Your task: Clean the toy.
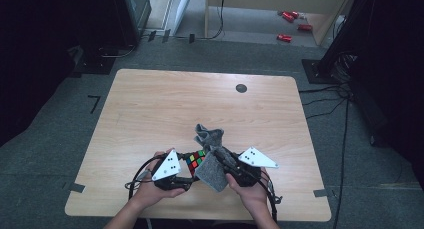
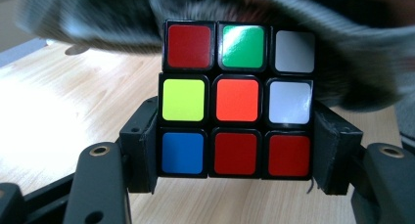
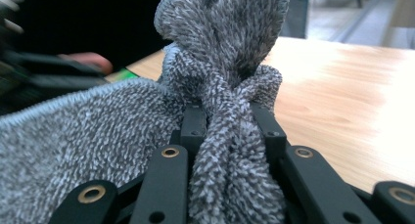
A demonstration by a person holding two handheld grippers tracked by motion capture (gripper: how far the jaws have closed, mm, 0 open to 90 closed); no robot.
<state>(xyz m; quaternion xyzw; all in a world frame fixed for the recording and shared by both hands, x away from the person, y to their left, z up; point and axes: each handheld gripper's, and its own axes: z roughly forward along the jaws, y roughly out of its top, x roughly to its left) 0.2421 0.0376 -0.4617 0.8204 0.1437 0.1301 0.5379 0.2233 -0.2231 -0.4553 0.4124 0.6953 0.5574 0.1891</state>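
Observation:
A colour cube [image 2: 237, 99] with red, green, white, yellow, orange and blue stickers sits between the jaws of my left gripper [image 2: 235, 153], which is shut on its two sides. From above, the cube [image 1: 195, 161] is near the table's front edge, just right of my left gripper [image 1: 187, 174]. A grey fuzzy cloth [image 3: 225, 87] is bunched up and pinched between the jaws of my right gripper [image 3: 230, 131]. In the high view the cloth [image 1: 212, 159] drapes partly over the cube, with my right gripper [image 1: 225, 161] shut on it.
The wooden table [image 1: 165, 109] has a small dark round cap [image 1: 241, 88] at its far right. Black equipment stands on the floor left and right, and red items [image 1: 290, 24] lie on the floor beyond the table.

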